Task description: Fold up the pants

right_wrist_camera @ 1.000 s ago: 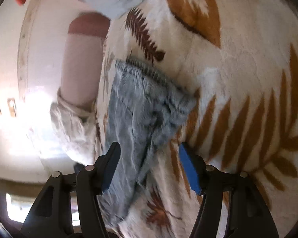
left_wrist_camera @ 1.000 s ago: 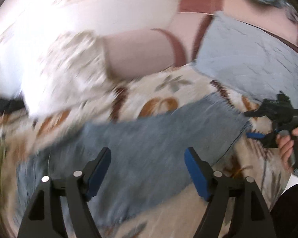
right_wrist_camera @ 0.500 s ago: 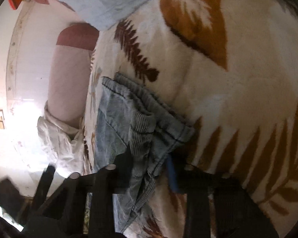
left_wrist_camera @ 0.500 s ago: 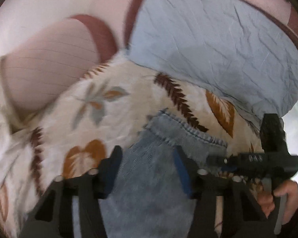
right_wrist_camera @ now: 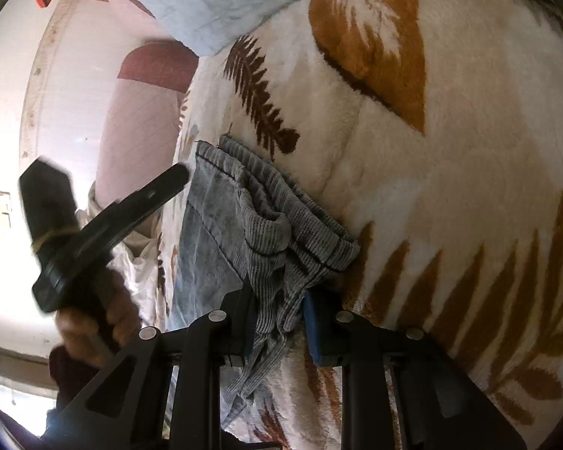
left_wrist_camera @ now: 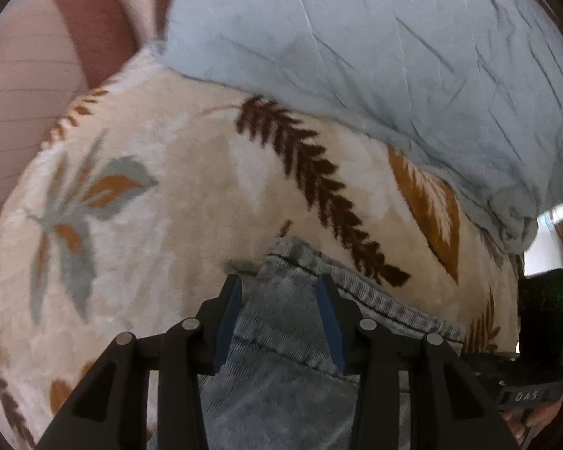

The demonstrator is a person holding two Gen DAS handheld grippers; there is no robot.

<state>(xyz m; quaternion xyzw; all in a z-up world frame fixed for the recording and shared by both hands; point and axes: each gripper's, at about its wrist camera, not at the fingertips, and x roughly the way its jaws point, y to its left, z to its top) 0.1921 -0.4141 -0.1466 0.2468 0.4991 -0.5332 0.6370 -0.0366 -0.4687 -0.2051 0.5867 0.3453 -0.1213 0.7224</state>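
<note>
Right tongs (right_wrist_camera: 276,315) are pinched in on a bunched ridge of the jeans (right_wrist_camera: 244,232), blue pads pressed against the denim on both sides — so that one has a real grip. Left tongs (left_wrist_camera: 277,300) sit over the jeans' stitched hem with the pads partly apart and denim lying between them; I can't tell if they're actually clamping it. The jeans themselves are folded over in layers on the leaf-print fleece blanket (right_wrist_camera: 450,150) covering the bed, the hem edge pointing away from both tongs. Past the jeans — further up the blanket — there's a wrinkled light-blue pillow (left_wrist_camera: 375,45), and beside that pillow a pink bolster (left_wrist_camera: 22,86) with a maroon end.
</note>
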